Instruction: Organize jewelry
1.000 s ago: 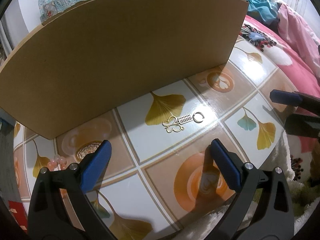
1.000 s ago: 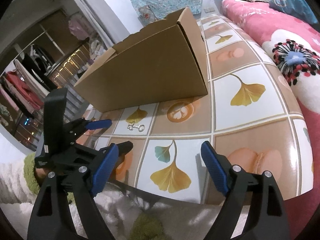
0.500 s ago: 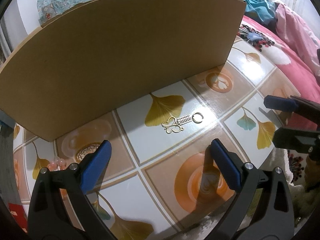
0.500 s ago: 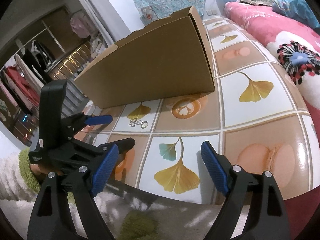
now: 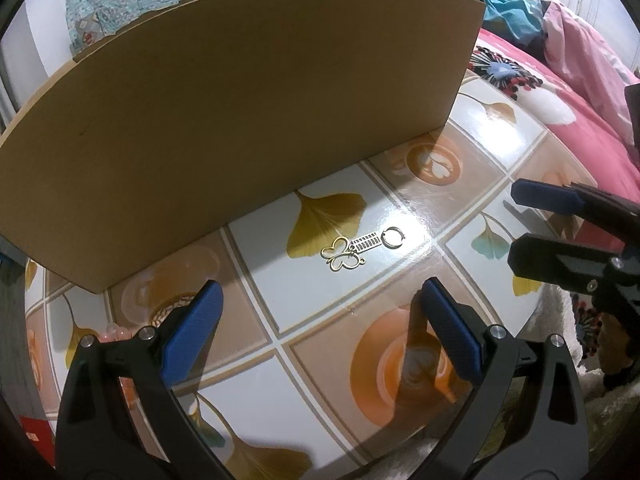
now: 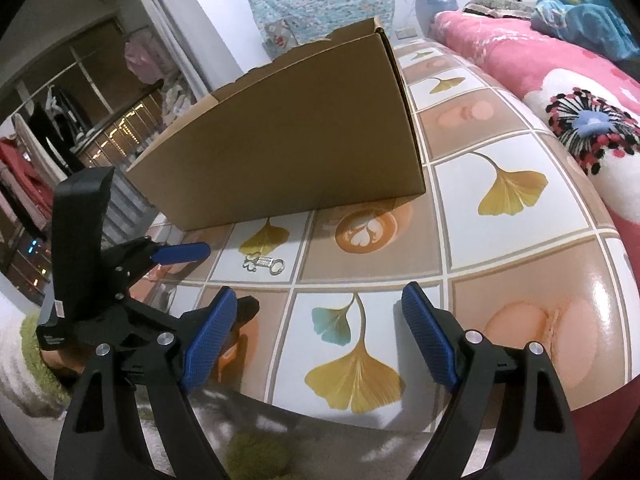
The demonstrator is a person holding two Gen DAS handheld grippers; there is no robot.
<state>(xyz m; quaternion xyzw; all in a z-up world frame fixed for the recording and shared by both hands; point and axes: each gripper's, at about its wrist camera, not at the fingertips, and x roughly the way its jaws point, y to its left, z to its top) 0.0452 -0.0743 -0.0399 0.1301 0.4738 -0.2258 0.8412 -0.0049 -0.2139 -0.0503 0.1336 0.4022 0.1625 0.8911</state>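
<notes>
Gold butterfly charm (image 5: 362, 247) is lying on the bench (image 5: 472, 128) just before the cardboard box (image 5: 240, 112), directly ahead of the released left claw (image 5: 320, 328) (nearer); right claw (image 6: 316, 336) is gaping too, charm far-left.

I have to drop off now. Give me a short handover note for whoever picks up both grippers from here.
Left gripper: open, empty, pointed down at the table.
Right gripper: open, empty, over the table's near edge.
Butterfly earring: flat on a white tile, just in front of the cardboard box, ahead of the left fingers.
Pink beads: at the left edge, mostly hidden.
Done: nothing visible.
Left: pick up the earring, probably into the box.
</notes>
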